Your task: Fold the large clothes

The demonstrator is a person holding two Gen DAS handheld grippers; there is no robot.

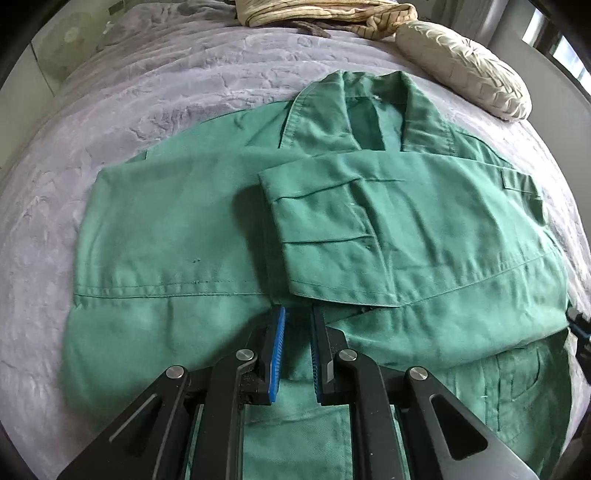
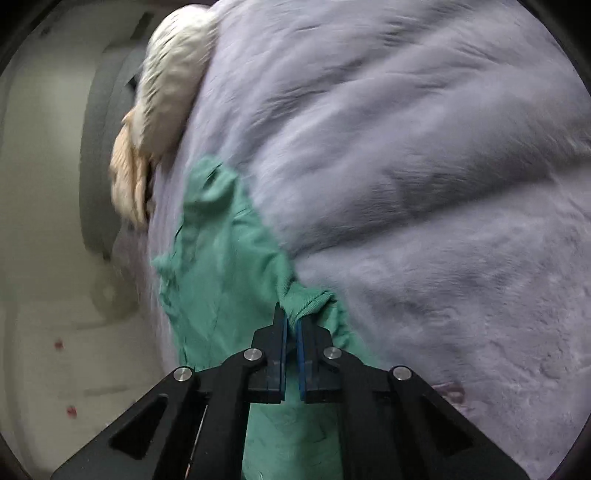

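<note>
A large green jacket [image 1: 207, 229] lies spread on the bed, collar [image 1: 354, 110] at the far end. One sleeve [image 1: 347, 225] is folded across its chest. My left gripper [image 1: 297, 332] hovers over the near hem, its blue pads a narrow gap apart with a fold of green cloth pinched between them. In the blurred right wrist view, my right gripper [image 2: 291, 325] is shut on a bunched edge of the green jacket [image 2: 221, 266], which stretches away from the fingertips toward the pillow.
A lilac textured bedspread [image 1: 147, 103] covers the bed under the jacket. A cream pillow [image 1: 465, 70] and a striped beige blanket [image 1: 325, 13] lie at the head end. A black part [image 1: 580, 332] shows at the jacket's right edge. The pale floor [image 2: 55, 295] is beside the bed.
</note>
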